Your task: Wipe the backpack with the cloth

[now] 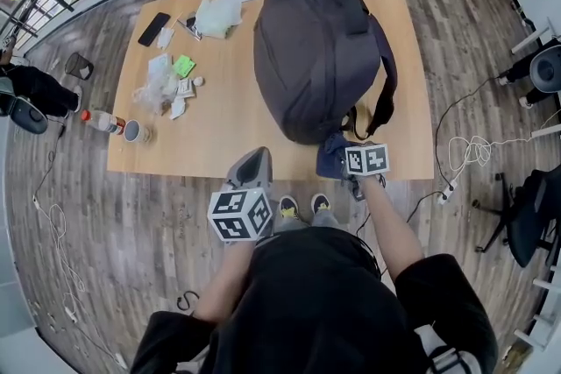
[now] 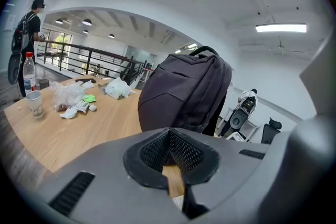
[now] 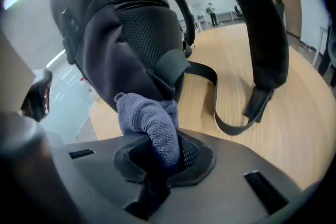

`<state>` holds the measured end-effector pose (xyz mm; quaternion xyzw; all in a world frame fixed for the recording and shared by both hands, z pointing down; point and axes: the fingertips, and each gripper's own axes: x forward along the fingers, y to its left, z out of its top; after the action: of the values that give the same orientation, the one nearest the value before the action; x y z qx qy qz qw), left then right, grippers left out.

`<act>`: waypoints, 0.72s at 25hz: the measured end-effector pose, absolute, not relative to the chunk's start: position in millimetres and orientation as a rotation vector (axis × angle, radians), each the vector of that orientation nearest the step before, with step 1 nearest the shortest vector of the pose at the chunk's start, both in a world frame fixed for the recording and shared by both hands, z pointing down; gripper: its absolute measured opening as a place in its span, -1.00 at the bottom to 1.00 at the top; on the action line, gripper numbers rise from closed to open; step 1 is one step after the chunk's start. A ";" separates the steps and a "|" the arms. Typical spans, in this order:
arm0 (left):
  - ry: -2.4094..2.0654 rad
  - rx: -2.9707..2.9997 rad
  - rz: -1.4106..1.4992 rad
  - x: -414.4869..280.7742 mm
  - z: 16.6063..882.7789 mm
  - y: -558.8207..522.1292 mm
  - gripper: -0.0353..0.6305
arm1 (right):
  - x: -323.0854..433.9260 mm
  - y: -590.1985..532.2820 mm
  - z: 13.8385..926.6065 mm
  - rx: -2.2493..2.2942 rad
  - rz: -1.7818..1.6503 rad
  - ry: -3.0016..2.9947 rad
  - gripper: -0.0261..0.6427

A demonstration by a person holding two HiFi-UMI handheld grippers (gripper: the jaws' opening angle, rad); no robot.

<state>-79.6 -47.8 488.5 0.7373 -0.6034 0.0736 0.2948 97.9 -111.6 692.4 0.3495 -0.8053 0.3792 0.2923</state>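
A dark grey backpack (image 1: 316,48) lies on the wooden table (image 1: 219,136), its straps (image 1: 384,96) hanging toward the near right edge. My right gripper (image 1: 337,160) is shut on a blue-grey cloth (image 1: 333,155) at the backpack's near bottom end. In the right gripper view the cloth (image 3: 152,126) bulges out between the jaws, close against the backpack's mesh back (image 3: 142,39). My left gripper (image 1: 250,171) is shut and holds nothing, hovering over the table's near edge, left of the backpack (image 2: 184,92).
On the table's left half lie a phone (image 1: 154,28), white crumpled bags (image 1: 219,11), a green packet (image 1: 183,66), scraps, a paper cup (image 1: 134,131) and a bottle (image 1: 102,121). A person (image 2: 26,34) stands far left. Cables and office chairs ring the floor.
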 end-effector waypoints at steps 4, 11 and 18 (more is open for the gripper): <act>-1.616 1.953 0.193 -84.3 489.4 -46.3 -0.85 | 92.0 -121.3 641.8 0.874 0.884 -2.215 -0.80; -1.616 1.947 0.177 -87.8 490.2 -49.7 -0.85 | 113.3 -176.9 468.8 1.128 0.718 -2.577 -0.80; -1.595 1.955 0.174 -82.0 492.9 -53.7 -0.85 | 67.2 -113.7 613.2 0.737 0.778 -2.262 -0.80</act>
<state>-82.0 -53.7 492.9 0.7371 -0.6014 0.0656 0.3013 67.2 -113.7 613.2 0.2795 -0.8581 0.2951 0.3137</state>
